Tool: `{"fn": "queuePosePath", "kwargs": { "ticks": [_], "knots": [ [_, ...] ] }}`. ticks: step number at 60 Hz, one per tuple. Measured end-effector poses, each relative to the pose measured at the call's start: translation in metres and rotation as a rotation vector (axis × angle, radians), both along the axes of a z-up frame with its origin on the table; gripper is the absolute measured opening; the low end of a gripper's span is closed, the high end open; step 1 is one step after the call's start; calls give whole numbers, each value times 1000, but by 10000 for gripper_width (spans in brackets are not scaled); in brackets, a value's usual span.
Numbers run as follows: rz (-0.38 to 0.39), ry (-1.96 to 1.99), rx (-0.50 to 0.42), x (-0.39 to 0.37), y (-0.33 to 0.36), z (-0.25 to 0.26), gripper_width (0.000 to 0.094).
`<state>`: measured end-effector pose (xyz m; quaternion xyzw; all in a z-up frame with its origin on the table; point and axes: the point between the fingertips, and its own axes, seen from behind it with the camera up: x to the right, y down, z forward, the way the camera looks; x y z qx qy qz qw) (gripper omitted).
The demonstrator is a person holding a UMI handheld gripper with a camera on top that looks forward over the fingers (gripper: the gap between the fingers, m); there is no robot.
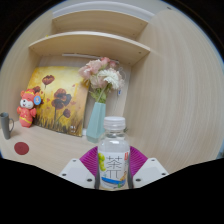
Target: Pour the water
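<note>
A clear plastic bottle [114, 155] with a white cap and a white label with green print stands upright between my fingers. My gripper [113, 168] has its magenta pads [92, 160] pressed against both sides of the bottle's label, so it is shut on the bottle. The bottle's base is hidden below the fingers. No cup or glass shows in the view.
A light wooden desk [55, 150] lies ahead. At its back stand a blue vase with pink and white flowers [98, 105], a flower painting [58, 100] and a small red toy figure [27, 108]. A red disc [21, 148] lies near a dark object. Wooden shelves [90, 40] hang above.
</note>
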<state>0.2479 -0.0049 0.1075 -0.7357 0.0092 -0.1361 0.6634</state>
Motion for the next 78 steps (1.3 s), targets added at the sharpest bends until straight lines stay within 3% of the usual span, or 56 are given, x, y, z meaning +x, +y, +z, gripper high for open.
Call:
{"fn": "queuePosePath", "kwargs": {
  "ticks": [9, 25, 41, 55, 67, 78],
  "knots": [
    [65, -223, 2, -60, 16, 38, 380],
    [242, -850, 52, -240, 45, 101, 382],
    [380, -1485, 140, -379, 53, 92, 380],
    [386, -1977, 286, -435, 45, 80, 381],
    [378, -2173, 328, -446, 46, 73, 379],
    [385, -2122, 299, -443, 48, 74, 381]
  ]
}}
